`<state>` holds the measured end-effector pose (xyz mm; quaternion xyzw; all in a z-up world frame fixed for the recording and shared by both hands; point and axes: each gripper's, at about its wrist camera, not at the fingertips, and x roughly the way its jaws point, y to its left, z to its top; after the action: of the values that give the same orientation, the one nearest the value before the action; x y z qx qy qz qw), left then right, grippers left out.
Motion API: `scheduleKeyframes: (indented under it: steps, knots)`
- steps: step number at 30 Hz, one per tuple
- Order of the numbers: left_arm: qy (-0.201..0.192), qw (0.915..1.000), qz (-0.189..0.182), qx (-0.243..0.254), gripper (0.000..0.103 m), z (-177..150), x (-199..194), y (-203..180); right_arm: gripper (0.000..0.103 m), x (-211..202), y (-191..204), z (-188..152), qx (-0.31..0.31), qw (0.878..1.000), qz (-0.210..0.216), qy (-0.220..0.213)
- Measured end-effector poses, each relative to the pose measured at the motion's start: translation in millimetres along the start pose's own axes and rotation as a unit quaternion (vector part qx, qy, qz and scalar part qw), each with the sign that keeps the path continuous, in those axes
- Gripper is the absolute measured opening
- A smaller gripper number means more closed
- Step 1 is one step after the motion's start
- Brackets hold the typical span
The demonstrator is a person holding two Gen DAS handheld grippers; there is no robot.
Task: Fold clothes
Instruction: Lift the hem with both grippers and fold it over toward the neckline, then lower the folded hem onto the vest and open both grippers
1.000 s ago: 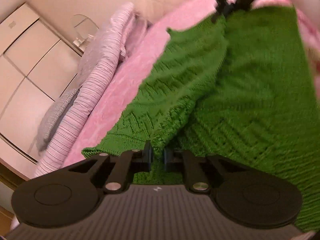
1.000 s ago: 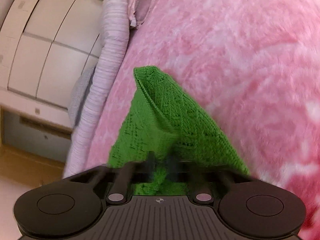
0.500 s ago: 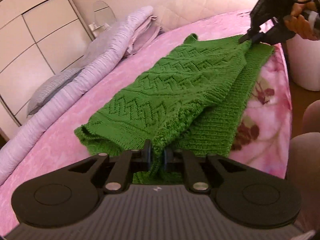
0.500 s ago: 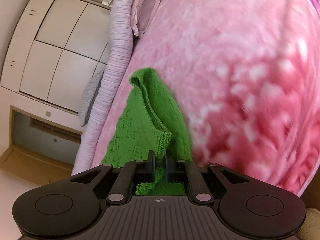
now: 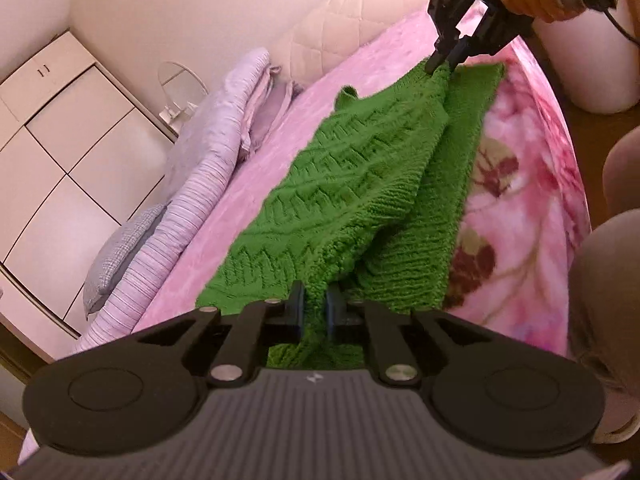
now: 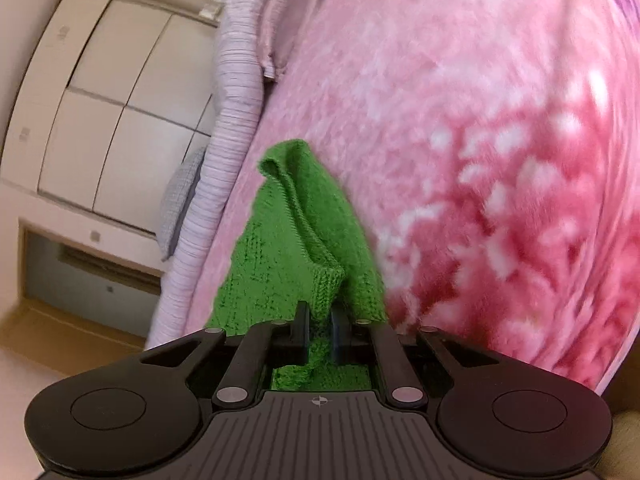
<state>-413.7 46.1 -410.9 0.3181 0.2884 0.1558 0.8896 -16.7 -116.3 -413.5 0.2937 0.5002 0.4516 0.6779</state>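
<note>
A green knitted sweater is seen stretched along the near edge of a bed covered by a pink floral blanket, one long side already doubled over the other — a first lengthwise fold that appears largely made, though the upper layer is held raised at both ends and has not yet been laid flat. By this reckoning the task is judged to be in its early-to-middle stretch: the panel is yet to be set down and smoothed, and any crosswise folds are left to do. The left gripper is shown with its jaws drawn nearly together, a thick bunch of the knit pinched between them at the near end. At the far end the right gripper is likewise closed down to a narrow gap, with a ribbed edge of the sweater clamped in it. Striped lilac bedding is piled along the bed's far side — white cupboards stand beyond.
</note>
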Motion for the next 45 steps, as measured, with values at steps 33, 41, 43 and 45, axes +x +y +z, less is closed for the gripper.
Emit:
scheduleKeyframes:
  steps: [33, 41, 43, 45]
  knots:
    - [0.050, 0.9277, -0.061, -0.365, 0.016, 4, -5, 68, 0.017, -21, 72, -40, -0.380, 0.923, -0.064, -0.025]
    - [0.088, 0.9180, -0.085, -0.377, 0.016, -20, 10, 54, 0.017, 14, 50, -68, -0.446, 0.890, -0.086, 0.033]
    - [0.088, 0.9016, -0.099, -0.412, 0.015, -21, 10, 74, 0.017, 14, 53, -59, -0.446, 0.889, -0.083, 0.065]
    - [0.059, 0.8917, -0.090, -0.440, 0.015, -23, 8, 100, 0.017, 18, 64, -40, -0.451, 0.885, -0.072, 0.088]
